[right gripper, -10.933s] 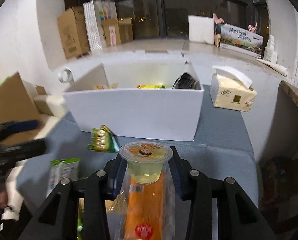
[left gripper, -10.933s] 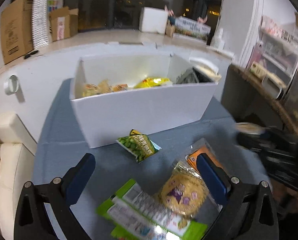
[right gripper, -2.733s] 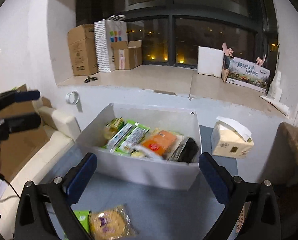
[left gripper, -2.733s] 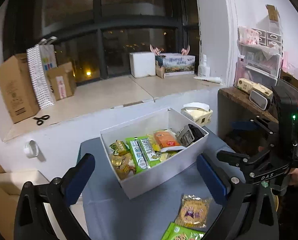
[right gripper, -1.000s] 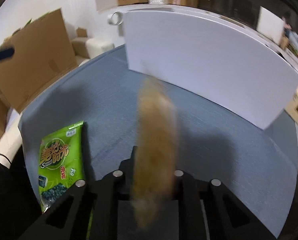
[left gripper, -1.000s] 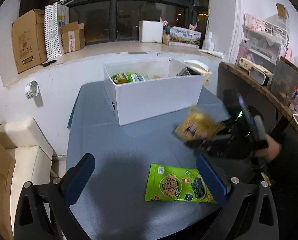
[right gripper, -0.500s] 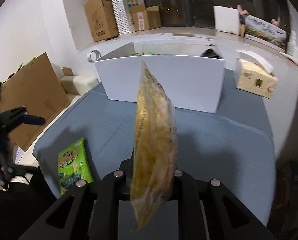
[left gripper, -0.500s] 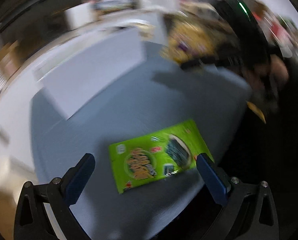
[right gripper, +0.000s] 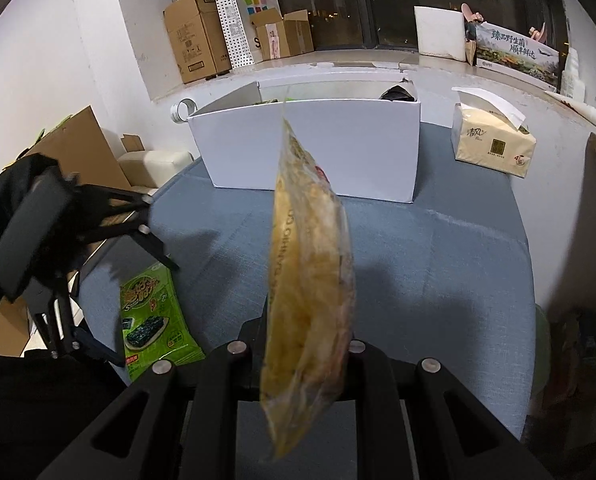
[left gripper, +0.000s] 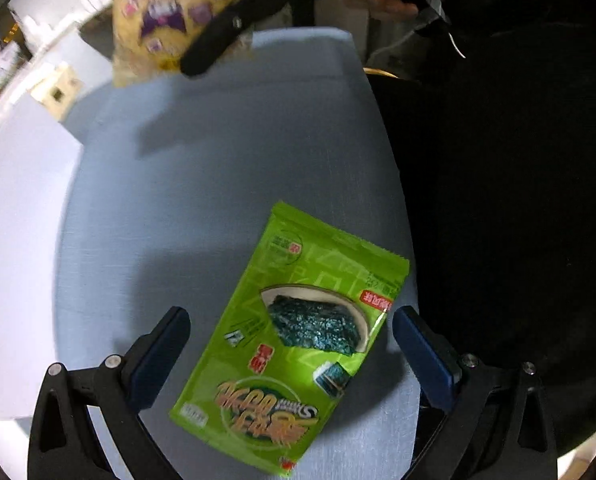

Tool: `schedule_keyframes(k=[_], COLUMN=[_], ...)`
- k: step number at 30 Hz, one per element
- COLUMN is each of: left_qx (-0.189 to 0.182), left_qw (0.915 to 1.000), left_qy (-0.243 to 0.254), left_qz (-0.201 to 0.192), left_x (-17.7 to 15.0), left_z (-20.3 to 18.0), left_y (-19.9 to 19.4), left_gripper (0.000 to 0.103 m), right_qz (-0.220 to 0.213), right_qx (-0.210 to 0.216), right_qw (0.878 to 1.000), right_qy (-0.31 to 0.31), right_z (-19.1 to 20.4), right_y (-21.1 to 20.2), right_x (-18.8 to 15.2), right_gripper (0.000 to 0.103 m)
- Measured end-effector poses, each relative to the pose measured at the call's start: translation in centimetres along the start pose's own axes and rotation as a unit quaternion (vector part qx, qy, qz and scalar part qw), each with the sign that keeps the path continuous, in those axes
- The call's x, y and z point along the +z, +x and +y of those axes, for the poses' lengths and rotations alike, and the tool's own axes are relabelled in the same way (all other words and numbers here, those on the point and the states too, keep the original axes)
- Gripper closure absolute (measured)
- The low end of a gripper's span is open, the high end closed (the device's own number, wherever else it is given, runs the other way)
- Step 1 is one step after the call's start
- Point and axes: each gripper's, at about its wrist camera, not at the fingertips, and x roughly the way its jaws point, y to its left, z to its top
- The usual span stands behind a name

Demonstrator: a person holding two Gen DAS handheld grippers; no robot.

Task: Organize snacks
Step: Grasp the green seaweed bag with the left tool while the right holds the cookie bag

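Our right tool (right gripper: 294,354) is clamped on the yellow snack bag (right gripper: 309,304), now lifted off the surface (right gripper: 437,264) toward the white box (right gripper: 309,144). Our left tool (left gripper: 290,344), now tipped down, hangs wide open over the green seaweed pack (left gripper: 294,336), the last snack at the surface's near edge.

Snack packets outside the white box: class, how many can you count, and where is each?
2. A green seaweed packet lies flat on the table between the open left hand-held gripper fingers. A yellow packet is clamped edge-on in the right hand-held gripper. More may be hidden inside the box.
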Motion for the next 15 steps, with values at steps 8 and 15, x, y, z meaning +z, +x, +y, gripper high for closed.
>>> schedule_keyframes(k=[8,15], left_qx=[-0.022,0.152], left_qw=[0.9895,0.9099], left_qy=[-0.141,-0.351], left_qz=[-0.026,-0.161], left_x=[-1.3,-3.5], left_z=[5.2,6.6], left_y=[-1.2,-7.7], left_gripper=[0.024,0.026], right_qz=[0.002,-0.015], right_qx=[0.001,-0.003], right_qw=[1.000,1.000], right_qy=[0.012,0.017], right_z=[-0.6,-0.3], right_y=[0.0,-0.1], right_x=[-0.2,0.4], right_gripper=[0.086,0.086])
